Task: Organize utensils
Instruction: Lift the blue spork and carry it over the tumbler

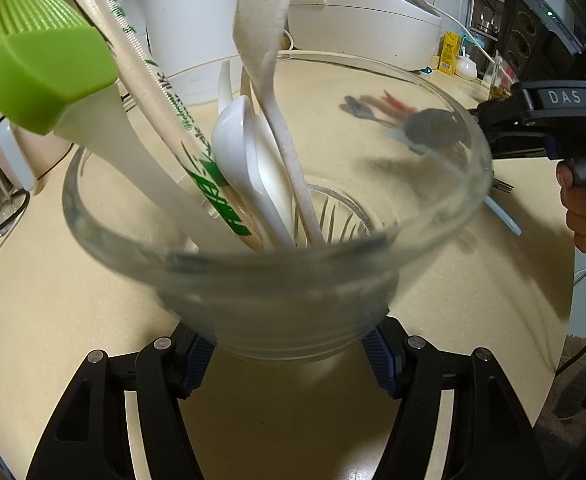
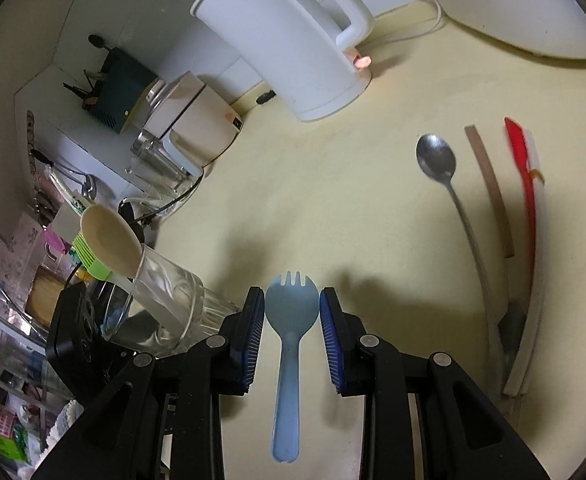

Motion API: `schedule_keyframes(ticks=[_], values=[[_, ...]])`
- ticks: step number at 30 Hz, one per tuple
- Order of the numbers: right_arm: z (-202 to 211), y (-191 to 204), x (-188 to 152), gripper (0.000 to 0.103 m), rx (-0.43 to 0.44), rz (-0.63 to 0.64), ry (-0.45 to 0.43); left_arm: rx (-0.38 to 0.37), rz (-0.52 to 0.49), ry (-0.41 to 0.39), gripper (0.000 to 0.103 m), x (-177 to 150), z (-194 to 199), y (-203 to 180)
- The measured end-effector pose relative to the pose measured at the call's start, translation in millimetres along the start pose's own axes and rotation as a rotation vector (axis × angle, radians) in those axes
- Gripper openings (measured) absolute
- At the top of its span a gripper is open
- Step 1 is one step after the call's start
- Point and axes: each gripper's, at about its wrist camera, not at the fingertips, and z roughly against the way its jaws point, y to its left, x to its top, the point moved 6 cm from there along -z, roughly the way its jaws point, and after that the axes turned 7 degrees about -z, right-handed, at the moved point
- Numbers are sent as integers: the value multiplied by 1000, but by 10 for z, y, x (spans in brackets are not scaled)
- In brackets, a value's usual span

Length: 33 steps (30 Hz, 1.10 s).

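Utensils (image 1: 253, 152) stand gathered in a glass (image 1: 277, 280) that the left gripper (image 1: 289, 356) clamps, tilted to take more. Right gripper (image 2: 292, 312) grips a blue spork (image 2: 289, 344) at its head — spoon (image 2: 437, 160) and sticks lie on the bench (image 2: 313, 200).

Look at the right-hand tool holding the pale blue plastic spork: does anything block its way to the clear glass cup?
Nothing visible: bare counter lies between the pale blue plastic spork and the clear glass cup, though utensils crowd one side of it.
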Motion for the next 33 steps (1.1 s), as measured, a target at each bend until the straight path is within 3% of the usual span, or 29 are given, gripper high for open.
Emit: schedule_keyframes(ticks=[10,21,33], values=[[197,109,46,29,37,52,-65,-4,5,0,71,-22,7,11],[416,570,43,29,10,269,-158,-5,6,1,71,-28,15,11],[591,1562,200,29,201,427,-217,-1,2,1,71,7,-4,12]])
